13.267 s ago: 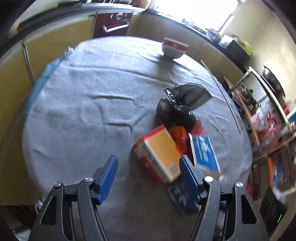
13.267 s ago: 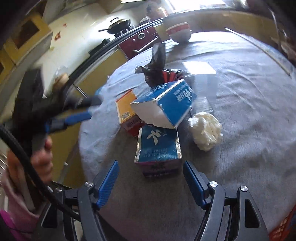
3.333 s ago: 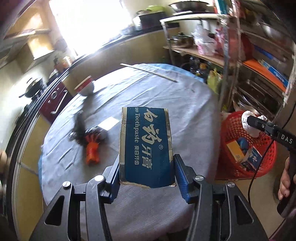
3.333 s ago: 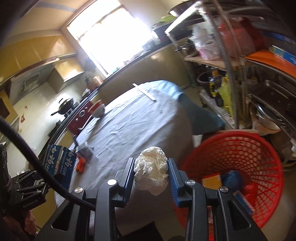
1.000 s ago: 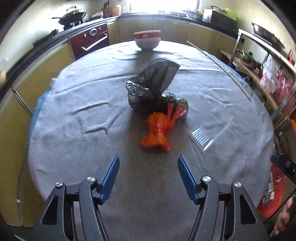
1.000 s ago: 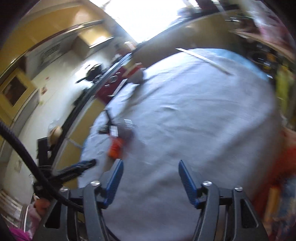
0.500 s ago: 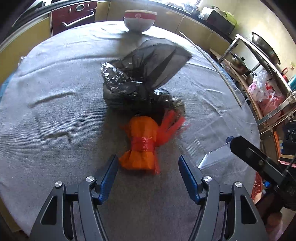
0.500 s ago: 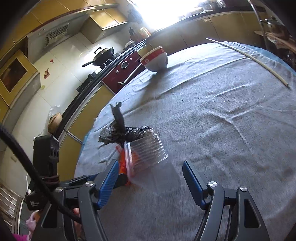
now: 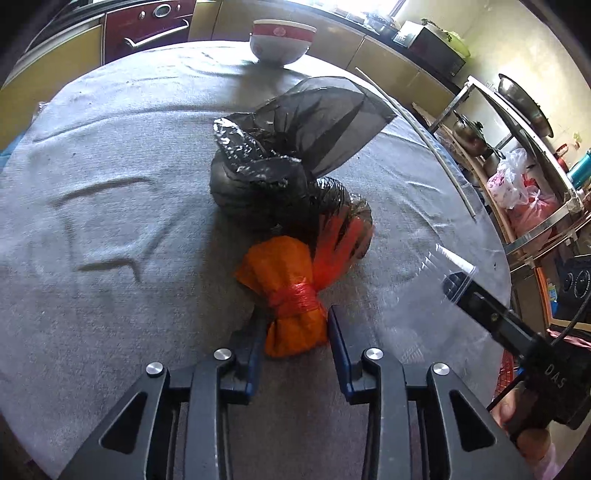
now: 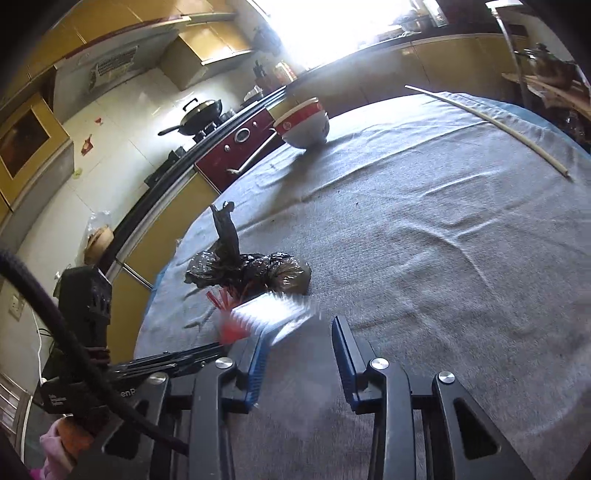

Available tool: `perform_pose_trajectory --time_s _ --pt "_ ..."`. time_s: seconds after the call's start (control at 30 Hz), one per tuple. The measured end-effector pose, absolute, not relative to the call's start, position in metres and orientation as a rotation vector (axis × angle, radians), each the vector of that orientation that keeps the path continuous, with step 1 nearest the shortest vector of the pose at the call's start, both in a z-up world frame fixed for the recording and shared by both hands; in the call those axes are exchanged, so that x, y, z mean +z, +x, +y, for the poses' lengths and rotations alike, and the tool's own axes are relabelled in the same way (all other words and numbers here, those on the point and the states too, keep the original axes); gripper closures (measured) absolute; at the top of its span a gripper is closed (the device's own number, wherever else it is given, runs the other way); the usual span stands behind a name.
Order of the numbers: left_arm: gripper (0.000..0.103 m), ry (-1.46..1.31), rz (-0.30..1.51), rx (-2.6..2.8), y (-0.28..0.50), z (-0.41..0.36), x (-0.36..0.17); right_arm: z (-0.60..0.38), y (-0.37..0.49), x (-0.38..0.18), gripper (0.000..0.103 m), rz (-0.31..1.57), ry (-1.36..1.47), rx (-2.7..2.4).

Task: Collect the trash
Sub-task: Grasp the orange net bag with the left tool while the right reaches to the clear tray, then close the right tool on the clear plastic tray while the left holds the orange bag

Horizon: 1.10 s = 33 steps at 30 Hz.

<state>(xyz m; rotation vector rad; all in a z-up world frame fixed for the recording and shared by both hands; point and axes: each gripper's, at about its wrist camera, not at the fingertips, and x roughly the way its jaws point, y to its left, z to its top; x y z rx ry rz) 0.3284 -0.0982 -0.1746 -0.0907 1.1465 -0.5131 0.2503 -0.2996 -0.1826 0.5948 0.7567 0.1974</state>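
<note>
Left wrist view: the left gripper [image 9: 297, 332] is closing its jaws around the tied orange bag [image 9: 286, 291], which is lying against a black bag [image 9: 273, 184] on the grey tablecloth [image 9: 110, 221]; a red-rimmed bowl [image 9: 282, 40] is sitting beyond.

Right wrist view: the right gripper [image 10: 299, 354] is pinching a clear plastic container [image 10: 273, 314] just beside the black bag.

Your window [image 10: 332, 29] blew out white, throwing hard daylight and sharp shadows across the bench [image 10: 461, 258]. Fisheye curvature bent every edge, corners vignetted black, and the clear plastic tray [image 10: 273, 314] smeared with blur.
</note>
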Motion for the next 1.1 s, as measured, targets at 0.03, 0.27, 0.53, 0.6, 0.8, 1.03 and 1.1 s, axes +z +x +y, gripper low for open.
perform_pose_trajectory --time_s 0.03,0.27,0.53,0.6,0.8,1.03,1.1 --pt "0.069 -0.085 1.144 -0.510 0.325 -0.098 -0.174 -0.301 0.247 -0.181 0.066 0.753 0.595 0.197" --pt "0.069 -0.049 1.116 -0.485 0.294 -0.084 -0.163 -0.309 0.222 -0.177 0.068 0.763 0.606 0.172" --pt "0.069 -0.039 1.081 -0.429 0.263 -0.060 -0.154 -0.296 0.226 -0.163 0.020 0.759 0.611 0.151" --pt "0.069 -0.037 1.072 -0.421 0.259 -0.056 -0.152 -0.284 0.235 -0.161 0.020 0.786 0.565 0.142" --pt "0.069 -0.033 1.063 -0.410 0.253 -0.046 -0.146 -0.245 0.269 -0.174 0.022 0.865 0.407 0.012" --pt "0.069 -0.045 1.054 -0.424 0.245 -0.041 -0.142 -0.232 0.271 -0.179 0.046 0.843 0.276 -0.064" --pt "0.069 -0.043 1.044 -0.423 0.243 -0.040 -0.138 -0.237 0.260 -0.174 0.047 0.826 0.292 -0.044"
